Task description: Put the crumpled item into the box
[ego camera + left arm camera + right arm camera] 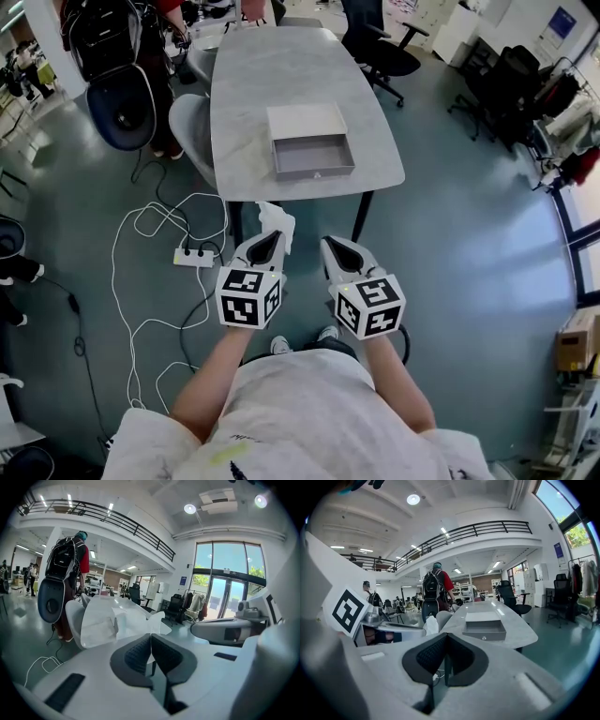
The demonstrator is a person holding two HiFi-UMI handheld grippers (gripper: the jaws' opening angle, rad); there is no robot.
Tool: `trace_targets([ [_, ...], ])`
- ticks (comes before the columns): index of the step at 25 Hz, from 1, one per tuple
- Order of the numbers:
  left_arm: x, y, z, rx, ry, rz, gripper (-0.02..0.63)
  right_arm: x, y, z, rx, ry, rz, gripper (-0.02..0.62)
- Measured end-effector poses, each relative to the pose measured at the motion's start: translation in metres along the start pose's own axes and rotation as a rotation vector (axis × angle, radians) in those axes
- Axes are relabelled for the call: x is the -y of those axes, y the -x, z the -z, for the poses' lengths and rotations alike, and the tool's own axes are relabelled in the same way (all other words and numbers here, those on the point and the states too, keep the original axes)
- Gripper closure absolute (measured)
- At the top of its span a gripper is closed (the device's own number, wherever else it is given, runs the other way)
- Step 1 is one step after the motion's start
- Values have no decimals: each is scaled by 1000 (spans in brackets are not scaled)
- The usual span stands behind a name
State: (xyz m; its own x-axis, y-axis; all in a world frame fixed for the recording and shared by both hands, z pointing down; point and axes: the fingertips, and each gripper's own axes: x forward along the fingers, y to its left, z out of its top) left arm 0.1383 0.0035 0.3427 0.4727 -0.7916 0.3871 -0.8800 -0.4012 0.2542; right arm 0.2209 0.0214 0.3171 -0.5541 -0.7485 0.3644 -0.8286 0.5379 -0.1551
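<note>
left gripper fingers clamped on crumpled item | right gripper fingers together, empty | item best released low inside box on worktop

An open-plan office: swivel chairs, a long grey table, a railed mezzanine.

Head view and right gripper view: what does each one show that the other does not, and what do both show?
Only the head view shows the power strip and the person's arms. Only the right gripper view shows the right claw, jaws together with nothing between them, and the balcony railing. Both show the box on the table and the paper held by the left claw.
</note>
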Motion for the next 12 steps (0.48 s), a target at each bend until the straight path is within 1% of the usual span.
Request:
trace_targets([
  [7, -18, -24, -8, -3, 9, -27, 592, 19, -28, -8, 3, -3, -21, 591],
  [12, -28, -53, -15, -14, 9, -60, 592, 44, -53, -15, 7, -10, -54, 591],
])
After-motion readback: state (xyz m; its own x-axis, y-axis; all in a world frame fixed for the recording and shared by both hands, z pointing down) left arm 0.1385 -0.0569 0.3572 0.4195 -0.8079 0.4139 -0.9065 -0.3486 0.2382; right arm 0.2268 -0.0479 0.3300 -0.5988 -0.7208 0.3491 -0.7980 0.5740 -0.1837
